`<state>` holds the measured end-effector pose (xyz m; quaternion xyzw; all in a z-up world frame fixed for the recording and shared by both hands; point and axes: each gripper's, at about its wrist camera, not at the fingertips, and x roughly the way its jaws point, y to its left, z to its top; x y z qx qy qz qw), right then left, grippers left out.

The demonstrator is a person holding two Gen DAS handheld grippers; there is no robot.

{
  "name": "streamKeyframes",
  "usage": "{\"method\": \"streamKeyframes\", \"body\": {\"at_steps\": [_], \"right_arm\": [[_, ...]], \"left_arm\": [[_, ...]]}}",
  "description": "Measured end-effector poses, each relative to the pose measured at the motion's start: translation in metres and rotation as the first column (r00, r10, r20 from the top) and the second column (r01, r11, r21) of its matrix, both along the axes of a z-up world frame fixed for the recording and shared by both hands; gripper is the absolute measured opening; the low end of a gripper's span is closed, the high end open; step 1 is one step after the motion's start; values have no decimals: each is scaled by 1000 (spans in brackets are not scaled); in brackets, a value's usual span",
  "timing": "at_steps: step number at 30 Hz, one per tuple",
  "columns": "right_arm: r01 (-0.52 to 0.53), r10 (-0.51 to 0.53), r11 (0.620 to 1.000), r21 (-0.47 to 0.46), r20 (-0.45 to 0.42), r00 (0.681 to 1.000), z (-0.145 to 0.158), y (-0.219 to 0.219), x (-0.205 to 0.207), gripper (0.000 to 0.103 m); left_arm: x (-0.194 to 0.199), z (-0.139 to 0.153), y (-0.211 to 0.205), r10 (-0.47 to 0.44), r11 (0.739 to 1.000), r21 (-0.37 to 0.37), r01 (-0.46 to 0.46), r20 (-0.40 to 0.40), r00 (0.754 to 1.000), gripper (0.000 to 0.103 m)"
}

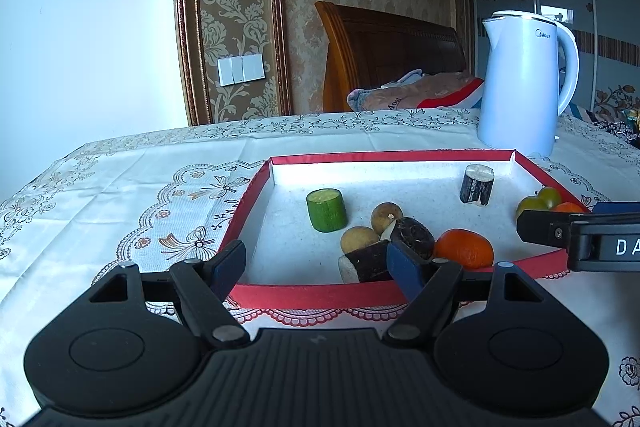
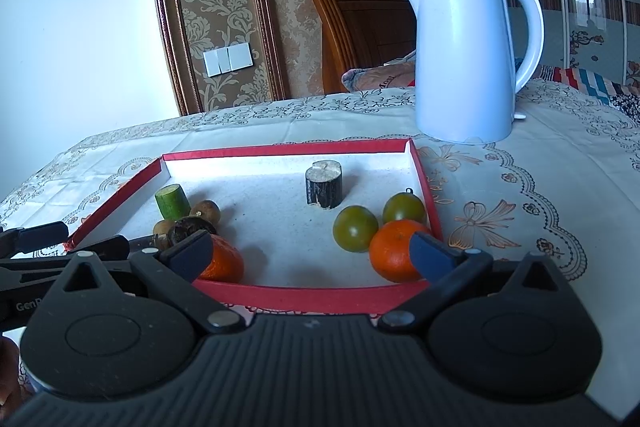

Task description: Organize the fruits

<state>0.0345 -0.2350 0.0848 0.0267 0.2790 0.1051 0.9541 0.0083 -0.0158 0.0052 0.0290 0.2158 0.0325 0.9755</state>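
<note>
Red-rimmed tray (image 2: pixel 304 297) of oranges (image 2: pixel 394 251), green tomatoes (image 2: pixel 355 228), longans (image 1: pixel 359 238); both grippers (image 1: pixel 320 267) (image 2: pixel 316 255) agape, empty

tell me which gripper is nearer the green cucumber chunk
Left. The left gripper sits at the tray's near edge, the green cucumber chunk just beyond it. The right gripper faces the tray's right half, with the chunk off to its far left.

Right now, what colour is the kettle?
The kettle is white, clearest in the right wrist view.
</note>
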Motion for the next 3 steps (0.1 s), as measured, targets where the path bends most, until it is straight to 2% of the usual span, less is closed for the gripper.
{"method": "streamKeyframes", "body": {"at_steps": [3], "right_arm": [[1, -1, 1000, -2, 4, 1000, 0, 0, 0, 103]], "left_arm": [[-1, 0, -1, 0, 1000, 1, 0, -3, 1000, 78]]}}
